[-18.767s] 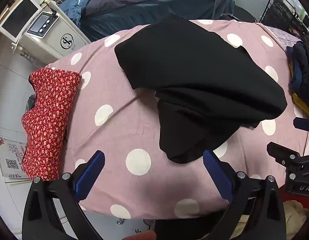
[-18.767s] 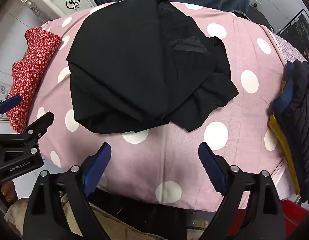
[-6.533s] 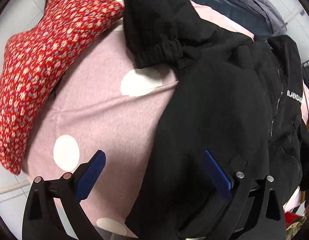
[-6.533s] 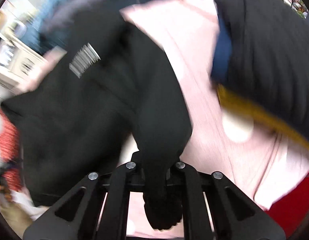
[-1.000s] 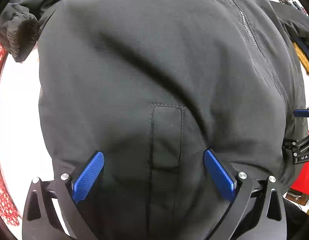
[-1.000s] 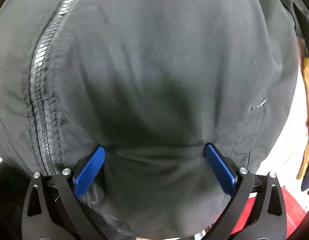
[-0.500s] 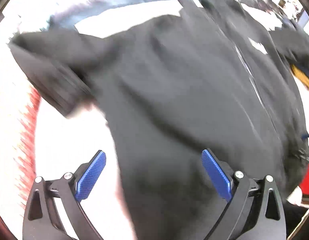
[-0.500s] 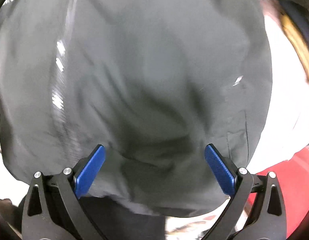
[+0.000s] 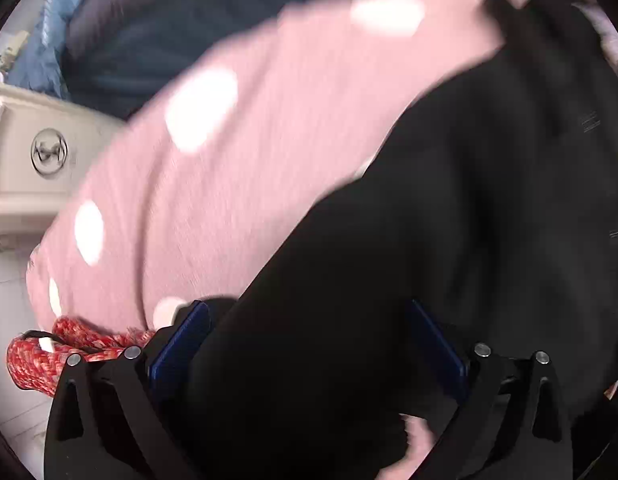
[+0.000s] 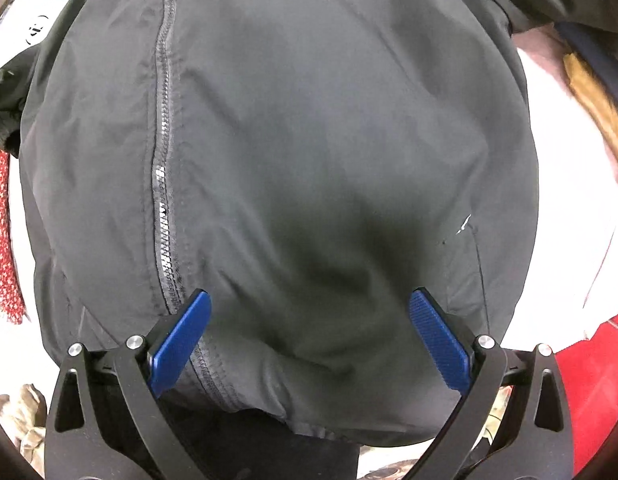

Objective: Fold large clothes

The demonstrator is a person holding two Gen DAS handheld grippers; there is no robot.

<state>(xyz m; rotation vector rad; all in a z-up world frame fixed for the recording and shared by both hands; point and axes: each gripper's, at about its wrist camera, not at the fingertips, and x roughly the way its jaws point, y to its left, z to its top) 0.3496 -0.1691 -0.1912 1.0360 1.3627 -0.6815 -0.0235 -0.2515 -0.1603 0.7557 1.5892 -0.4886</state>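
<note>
1. A black jacket [image 10: 309, 152] of smooth, slightly shiny woven fabric lies spread on the worktop, its metal-toothed zipper [image 10: 162, 200] running lengthwise.
2. The right tool [image 10: 309, 340] hovers over the jacket's hem, its ribbed blue pads [image 10: 437, 340] wide apart, gripping nothing.
3. The left tool [image 9: 305, 344] also stands spread apart; the view is blurred, dark cloth between its pads.
4. A soft pink cover with white dots [image 9: 229, 168] drapes the worktop; a red floral cloth [image 9: 49, 352] lies at its edge.
</note>
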